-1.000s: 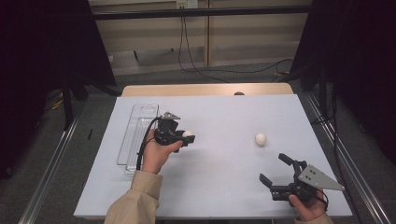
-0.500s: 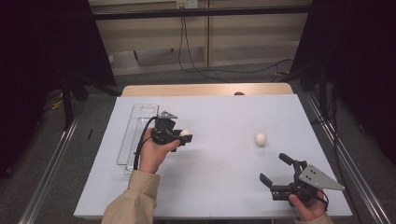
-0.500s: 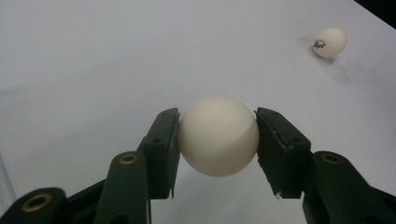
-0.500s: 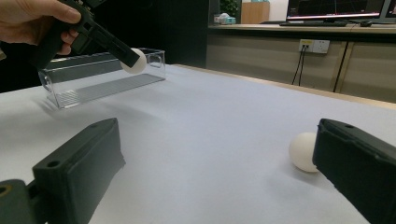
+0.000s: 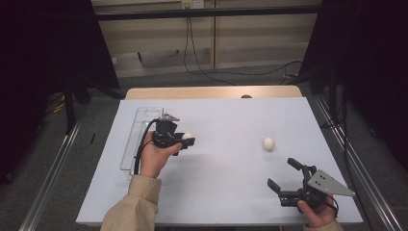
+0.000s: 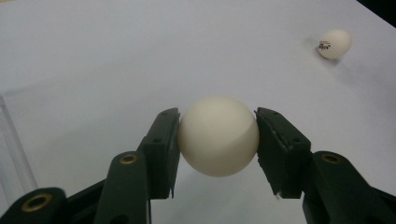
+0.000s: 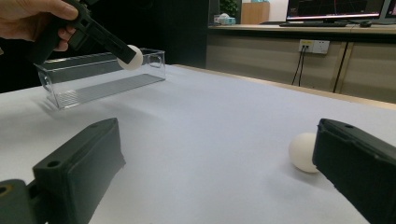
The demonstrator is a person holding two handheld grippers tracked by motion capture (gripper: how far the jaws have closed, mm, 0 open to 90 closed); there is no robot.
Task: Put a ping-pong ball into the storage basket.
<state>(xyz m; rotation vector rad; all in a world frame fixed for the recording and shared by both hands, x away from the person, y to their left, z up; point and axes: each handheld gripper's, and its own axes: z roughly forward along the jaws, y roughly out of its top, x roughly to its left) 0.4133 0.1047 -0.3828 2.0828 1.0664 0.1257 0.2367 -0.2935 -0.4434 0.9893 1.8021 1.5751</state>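
My left gripper is shut on a white ping-pong ball, held clear above the white table just right of a clear plastic tray. The same held ball hangs in front of the tray in the right gripper view. A second white ball lies on the table at the right; it has a small printed mark. My right gripper rests near the front right edge, open, nothing between its jaws; the loose ball lies ahead of it, partly behind one jaw.
The white table ends in a wooden strip at the far side. Metal rails run along both sides on the floor. Cables lie beyond the table. A wooden counter with a power socket stands behind.
The left hand has drifted slightly left toward the tray with the ball still gripped. The right gripper and the loose ball have stayed put.
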